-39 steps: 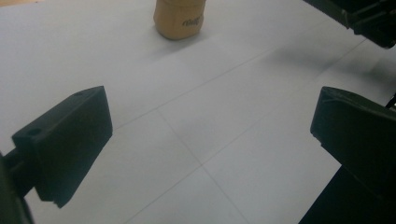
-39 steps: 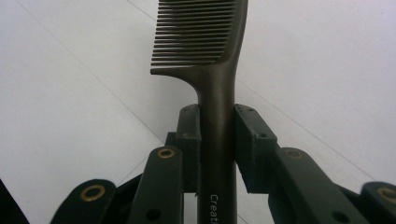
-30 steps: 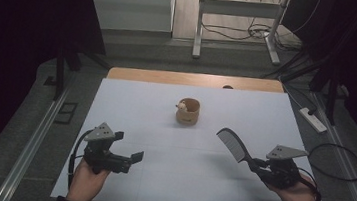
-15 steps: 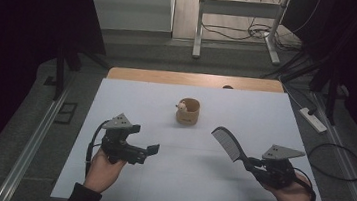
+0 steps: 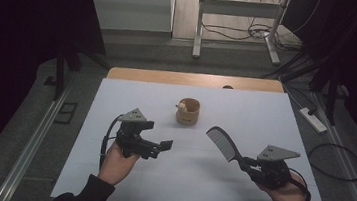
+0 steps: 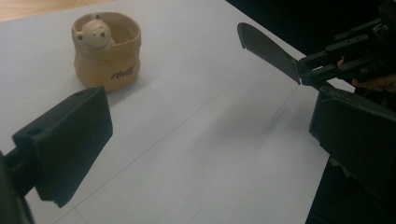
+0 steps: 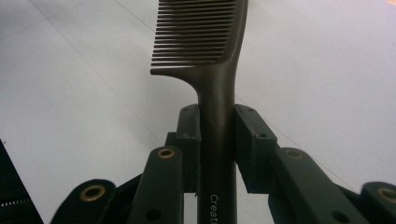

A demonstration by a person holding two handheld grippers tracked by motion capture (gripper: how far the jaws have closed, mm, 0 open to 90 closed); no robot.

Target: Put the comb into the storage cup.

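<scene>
On the white table (image 5: pixel 265 114), the right gripper (image 5: pixel 249 164) has its 2 black jaws closed onto the handle of a dark comb (image 5: pixel 221 142), with the pads pressing the handle from both sides, as the right gripper view shows. There the comb (image 7: pixel 210 51) rises straight up between the jaws, its teeth pointing to the left of that view and pale lettering running along the lower end of the handle. In the high view the comb slants up and toward the table's middle from the right gripper, its toothed head held above the table surface and well apart from a small tan pot (image 5: pixel 188 111) that stands upright near the far middle of the table. A little bear figure (image 6: pixel 95 32) sits inside the pot (image 6: pixel 107 51), peeking over its rim, and dark writing marks the pot's side. The left gripper (image 5: pixel 161 146) hovers on the near left part of the table, held in the person's left hand (image 5: pixel 117 162), pointing toward the table's right side. Its 2 jaws stand wide apart with nothing between them; the left gripper view shows bare table in the gap, the pot beyond its one jaw and the comb (image 6: pixel 268 49) in the other gripper farther off.
</scene>
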